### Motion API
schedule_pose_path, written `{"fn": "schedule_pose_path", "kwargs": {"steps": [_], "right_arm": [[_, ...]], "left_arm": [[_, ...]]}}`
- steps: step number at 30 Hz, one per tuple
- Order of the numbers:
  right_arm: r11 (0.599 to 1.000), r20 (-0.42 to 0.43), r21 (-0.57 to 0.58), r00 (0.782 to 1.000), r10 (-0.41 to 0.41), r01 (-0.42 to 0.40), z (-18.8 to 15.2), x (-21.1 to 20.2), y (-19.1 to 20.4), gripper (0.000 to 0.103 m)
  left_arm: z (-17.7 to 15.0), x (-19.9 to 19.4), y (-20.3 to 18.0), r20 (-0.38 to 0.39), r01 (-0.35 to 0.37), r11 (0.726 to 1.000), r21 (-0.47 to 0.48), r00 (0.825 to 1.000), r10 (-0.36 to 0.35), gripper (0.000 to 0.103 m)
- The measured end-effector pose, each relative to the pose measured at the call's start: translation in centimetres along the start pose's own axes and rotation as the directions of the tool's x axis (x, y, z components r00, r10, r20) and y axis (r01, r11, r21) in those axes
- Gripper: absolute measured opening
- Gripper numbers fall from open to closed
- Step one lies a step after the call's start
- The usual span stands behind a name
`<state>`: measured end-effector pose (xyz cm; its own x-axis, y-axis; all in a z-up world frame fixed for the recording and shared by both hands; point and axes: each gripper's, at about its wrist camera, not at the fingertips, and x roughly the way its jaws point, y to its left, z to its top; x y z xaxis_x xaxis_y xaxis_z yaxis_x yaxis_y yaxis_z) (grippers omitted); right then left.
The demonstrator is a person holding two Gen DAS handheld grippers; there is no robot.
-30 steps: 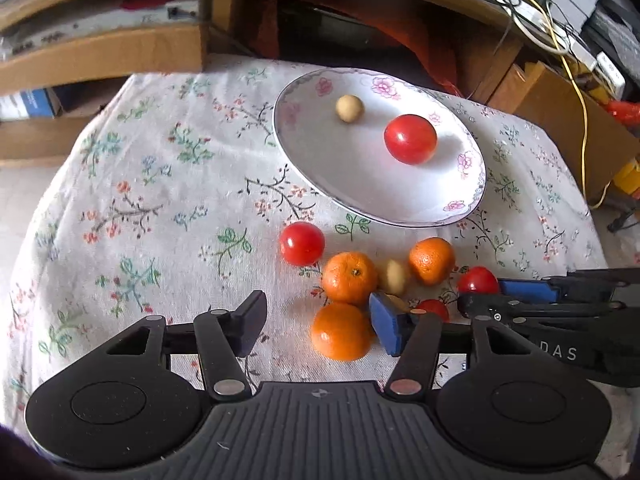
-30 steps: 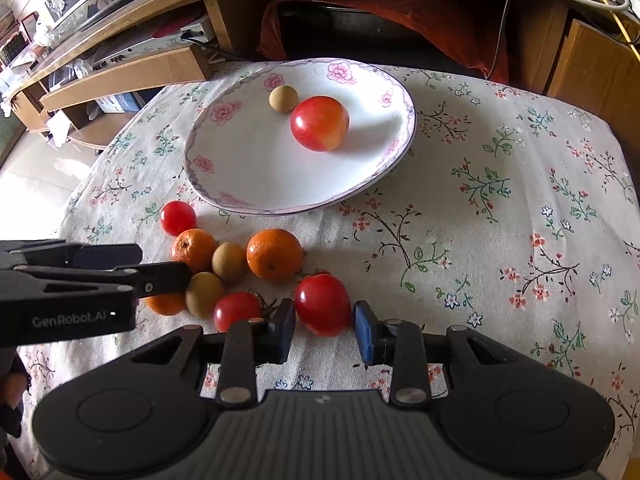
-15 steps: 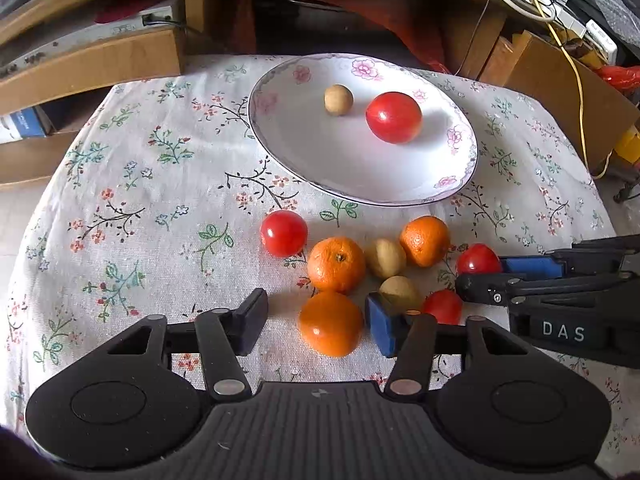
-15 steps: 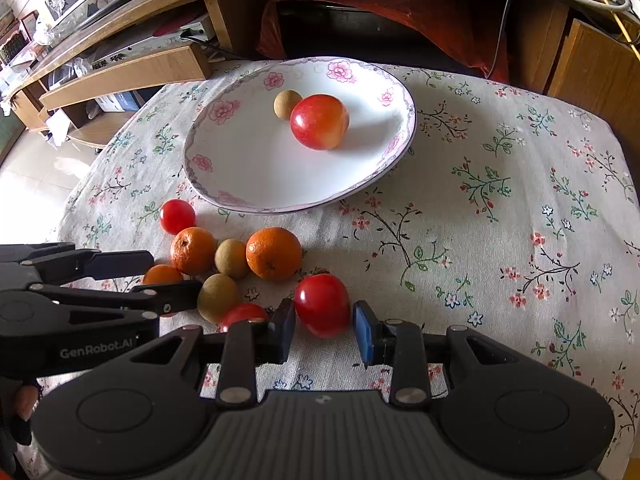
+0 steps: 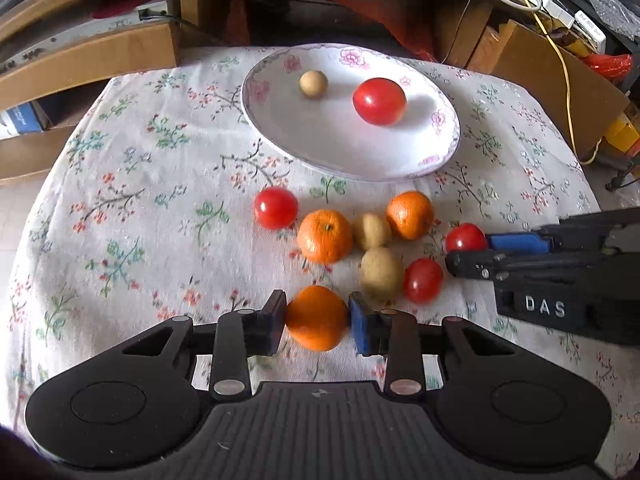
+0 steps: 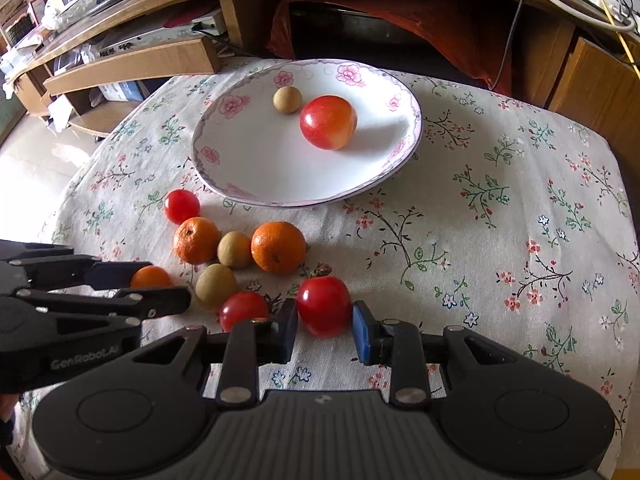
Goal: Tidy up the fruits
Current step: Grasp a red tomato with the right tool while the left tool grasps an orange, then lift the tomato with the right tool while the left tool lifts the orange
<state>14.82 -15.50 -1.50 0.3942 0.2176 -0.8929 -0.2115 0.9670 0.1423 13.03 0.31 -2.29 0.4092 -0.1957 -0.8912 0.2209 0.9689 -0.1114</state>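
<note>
Left wrist view showed the left gripper (image 5: 317, 320) with its fingers closed on an orange (image 5: 317, 317) at the near side of the fruit group, low over the floral tablecloth (image 5: 132, 208). Right wrist view showed the right gripper (image 6: 325, 322) with its pads touching both sides of a red tomato (image 6: 324, 306), apparently gripping it. The plate (image 6: 256, 168) sat farther back and held only a bigger tomato (image 6: 328, 121) and a small brown fruit (image 6: 287, 99). I judged the main risk to be a collision: both grippers were close together and would go to the same plate, so one could knock the other. Round, smooth fruit could also slip from the pads and roll toward the table edge. Lifting low could push the loose brown fruits (image 5: 381, 272) and the small tomato (image 5: 423, 280) between them. The plate had much free room at its front, and the cloth at the right was open.
</note>
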Motion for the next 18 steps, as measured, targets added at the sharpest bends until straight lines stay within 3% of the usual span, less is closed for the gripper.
{"fn": "schedule_pose_path", "kwargs": {"steps": [6,18], "right_arm": [[1.000,-0.006,-0.022,1.000,0.018,-0.018,-0.6,-0.2,0.5,0.021],[0.999,-0.008,-0.044,1.000,-0.016,0.016,-2.1,-1.5,1.4,0.018]], "left_arm": [[-1.7,-1.1,0.3,-0.014,-0.012,1.000,-0.027,1.000,0.011,0.042],[-2.9,-1.5,-0.8,0.005,-0.047,0.998,0.037,0.999,0.047,0.042]]}}
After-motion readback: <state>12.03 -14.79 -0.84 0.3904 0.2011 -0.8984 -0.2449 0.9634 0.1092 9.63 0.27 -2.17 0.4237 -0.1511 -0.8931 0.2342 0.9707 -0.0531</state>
